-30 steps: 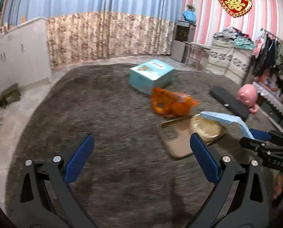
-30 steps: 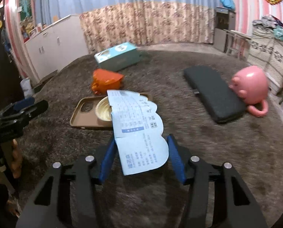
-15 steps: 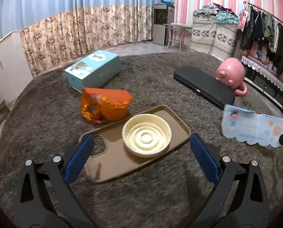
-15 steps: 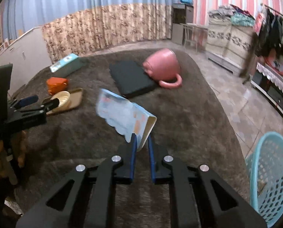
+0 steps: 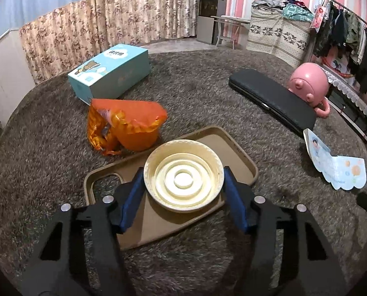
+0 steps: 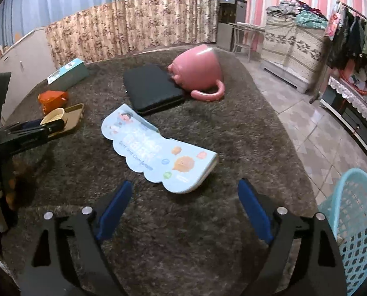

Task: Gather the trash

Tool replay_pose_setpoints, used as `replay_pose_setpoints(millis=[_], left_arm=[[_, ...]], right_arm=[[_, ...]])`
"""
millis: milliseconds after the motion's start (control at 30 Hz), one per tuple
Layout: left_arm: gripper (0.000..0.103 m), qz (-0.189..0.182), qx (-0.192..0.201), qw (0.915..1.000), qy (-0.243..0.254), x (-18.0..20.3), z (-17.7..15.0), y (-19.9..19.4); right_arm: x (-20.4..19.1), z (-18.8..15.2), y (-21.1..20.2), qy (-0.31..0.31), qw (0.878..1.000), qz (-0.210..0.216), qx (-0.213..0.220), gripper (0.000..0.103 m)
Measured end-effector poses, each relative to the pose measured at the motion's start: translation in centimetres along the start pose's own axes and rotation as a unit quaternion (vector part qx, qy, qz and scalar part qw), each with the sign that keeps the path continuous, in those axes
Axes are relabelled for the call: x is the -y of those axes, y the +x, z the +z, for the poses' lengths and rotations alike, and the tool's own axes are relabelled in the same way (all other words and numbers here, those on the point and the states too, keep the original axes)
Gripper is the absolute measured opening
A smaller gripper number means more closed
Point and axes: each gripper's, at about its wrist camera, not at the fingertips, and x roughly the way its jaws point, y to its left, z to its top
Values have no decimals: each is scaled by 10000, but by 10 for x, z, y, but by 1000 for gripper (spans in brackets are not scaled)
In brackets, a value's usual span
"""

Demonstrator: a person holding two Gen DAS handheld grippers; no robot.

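A cream bowl sits upside down on a brown tray on the dark carpet. My left gripper straddles it, its jaws closing, and both blue pads rest against the rim. A light blue printed packet lies flat on the carpet just ahead of my right gripper. That gripper's jaws are opening, with nothing between them. An orange crumpled bag lies behind the tray. The right wrist view shows a light blue basket at the lower right, on the tiled floor.
A light blue carton lies at the back of the carpet. A black flat case and a big pink mug on its side lie to the right. Clothes racks and furniture line the right wall.
My left gripper came forward over the tray and closed in on the bowl. My right gripper swung right with the blue packet pinched, then opened; the packet now lies on the carpet.
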Motion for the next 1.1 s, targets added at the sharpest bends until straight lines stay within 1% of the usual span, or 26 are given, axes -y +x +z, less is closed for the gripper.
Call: replay_pose_setpoints(millis=[67, 200, 300, 433, 533, 633, 667, 733, 767, 867, 967, 1100], left_arm=[[60, -17, 66, 9999, -86, -4, 0, -5], [61, -67, 270, 9994, -198, -15, -3, -24], [60, -78, 294, 9993, -226, -22, -10, -36], [60, -17, 289, 9992, -274, -34, -18, -47], [60, 41, 321, 9989, -339, -46, -22, -57], [61, 23, 329, 9987, -388, -53, -26, -64], [61, 21, 335, 9987, -388, -54, -27, -67], [61, 12, 369, 9987, -365, -55, -30, -73], [61, 11, 380, 9987, -351, -55, -30, -75], [61, 12, 421, 9986, -315, -56, -29, -81], [61, 5, 472, 9985, -269, -55, -29, -86], [61, 18, 480, 9986, -229, -54, -29, -86]], right_arm=[[-3, 2, 3, -100, 9999, -30, 17, 93], [-8, 10, 11, -314, 9995, -32, 82, 93], [-11, 12, 15, -390, 9989, 210, 122, 93], [-13, 10, 18, -383, 9978, 540, 13, 93], [-14, 7, 10, -330, 9965, 761, 27, 93], [-19, 5, 0, -277, 9943, 1026, 94, 93], [-21, 4, -2, -302, 9943, 1014, 118, 93], [-26, 3, -5, -412, 9962, 745, 195, 93], [-27, 4, -3, -443, 9975, 514, 206, 93], [-21, 8, 3, -351, 9990, 201, 214, 93], [-13, 12, 4, -217, 9992, 142, 311, 93], [-20, 13, 12, -442, 9982, 255, 330, 93]])
